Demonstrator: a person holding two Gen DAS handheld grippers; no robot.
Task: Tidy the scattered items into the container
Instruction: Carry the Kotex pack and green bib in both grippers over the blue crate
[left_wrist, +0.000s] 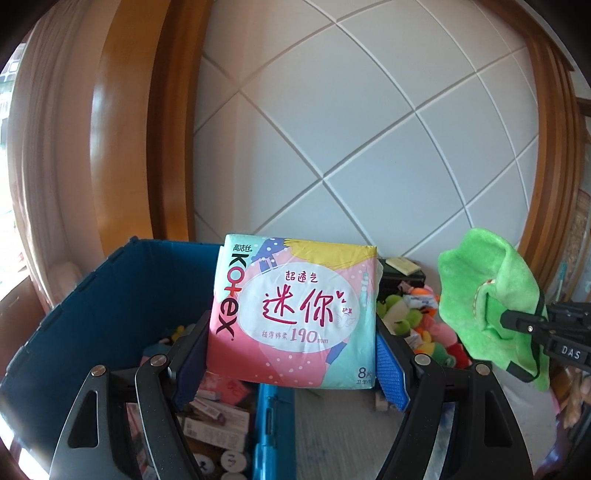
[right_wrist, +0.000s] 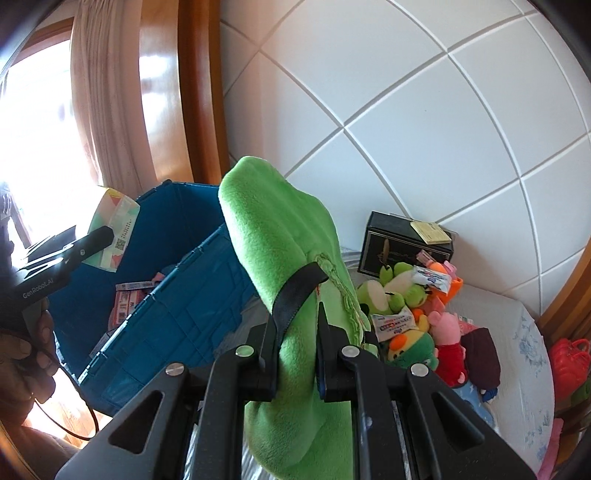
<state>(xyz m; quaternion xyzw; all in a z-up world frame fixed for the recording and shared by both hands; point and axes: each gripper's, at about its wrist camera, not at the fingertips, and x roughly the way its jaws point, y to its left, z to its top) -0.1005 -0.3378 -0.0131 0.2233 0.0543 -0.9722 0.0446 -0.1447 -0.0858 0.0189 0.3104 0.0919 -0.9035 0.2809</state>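
The left wrist view shows the printed front of the pink and teal Kotex sanitary-pad packet (left_wrist: 295, 314), clamped upright between the blue pads of the left hand-held gripper (left_wrist: 291, 332) at the centre of the frame, over the near right wall of the open blue plastic crate (left_wrist: 110, 295). Small boxes and packets lie on the crate's floor at lower left. The right wrist view shows only the packet's back (right_wrist: 112, 225) at mid left, with the left hand-held gripper (right_wrist: 99, 236) on it, above the crate (right_wrist: 177, 317).

The right wrist view shows what its own tool holds: the right hand-held gripper (right_wrist: 295, 354) is pinched shut on a bright green plush cloth item with a black strap (right_wrist: 280, 251), which rises up the middle of the frame. In the left view that green item (left_wrist: 487, 291) hangs at the right edge.

A pile of small plush toys (right_wrist: 417, 317), among them a pink pig in red, lies on a white bed cover with blue flowers (right_wrist: 524, 354) at right, in front of a black box (right_wrist: 402, 243). Behind is a white quilted diamond-pattern wall panel (right_wrist: 406, 129) framed in orange wood, with a curtain (right_wrist: 103, 110) and bright window at upper left.

The crate's mouth is open below the packet; the green item sits just right of the crate's near wall.
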